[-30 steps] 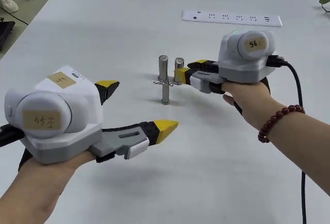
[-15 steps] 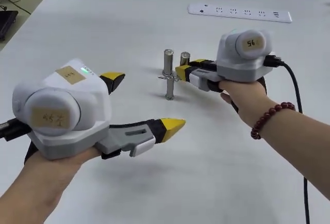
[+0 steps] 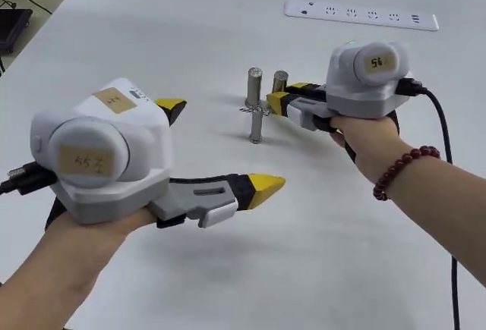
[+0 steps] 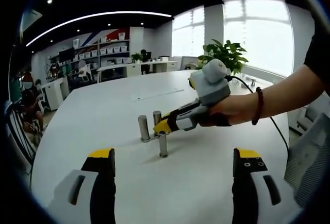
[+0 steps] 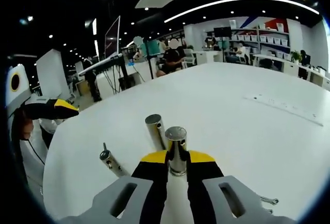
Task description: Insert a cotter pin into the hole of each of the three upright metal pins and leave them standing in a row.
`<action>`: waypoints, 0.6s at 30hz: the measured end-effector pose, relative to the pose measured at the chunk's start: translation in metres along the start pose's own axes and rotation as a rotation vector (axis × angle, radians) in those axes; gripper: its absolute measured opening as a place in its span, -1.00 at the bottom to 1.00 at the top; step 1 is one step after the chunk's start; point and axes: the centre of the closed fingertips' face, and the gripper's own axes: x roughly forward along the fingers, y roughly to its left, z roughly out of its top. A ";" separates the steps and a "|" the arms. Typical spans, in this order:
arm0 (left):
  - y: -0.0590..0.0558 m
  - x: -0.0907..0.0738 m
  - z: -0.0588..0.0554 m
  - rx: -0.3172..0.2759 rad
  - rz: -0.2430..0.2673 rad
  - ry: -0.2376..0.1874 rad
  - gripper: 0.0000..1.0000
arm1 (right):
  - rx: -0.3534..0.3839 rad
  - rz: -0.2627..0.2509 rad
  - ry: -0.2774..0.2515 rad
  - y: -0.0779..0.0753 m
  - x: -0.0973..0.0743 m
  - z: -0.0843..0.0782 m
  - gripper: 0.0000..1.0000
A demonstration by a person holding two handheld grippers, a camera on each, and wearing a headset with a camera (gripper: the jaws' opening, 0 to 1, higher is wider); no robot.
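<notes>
Three short metal pins stand close together on the white table: one at the back left, one at the back right, and a lower front pin with a thin cotter pin crossing near its top. My right gripper reaches in from the right. Its yellow-tipped jaws are shut on the back right pin. My left gripper hovers in front of the group, wide open and holding nothing. The three pins stand well beyond its jaws in the left gripper view.
A white power strip lies at the far side of the table. A loose cotter pin rests on the table beside my right gripper. A black cable trails from the right gripper. Desks and people fill the room behind.
The head camera has shifted, so everything sits a little higher and to the right. My right gripper stays on the same pin. The left gripper remains open in front.
</notes>
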 end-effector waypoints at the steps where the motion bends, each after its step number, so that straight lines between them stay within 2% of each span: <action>1: 0.000 0.000 0.000 0.001 0.001 0.002 0.91 | 0.007 -0.002 0.002 0.000 -0.001 0.000 -0.85; 9: 0.001 0.000 -0.003 0.002 0.002 0.011 0.98 | -0.029 -0.009 0.017 0.003 -0.009 -0.003 -0.85; 16: 0.002 -0.001 -0.002 0.001 0.004 0.013 0.98 | -0.054 -0.006 0.013 0.005 -0.026 -0.006 -0.85; 18: 0.001 0.000 -0.002 0.000 0.000 0.017 0.98 | -0.063 -0.003 0.014 0.000 -0.028 -0.007 -0.85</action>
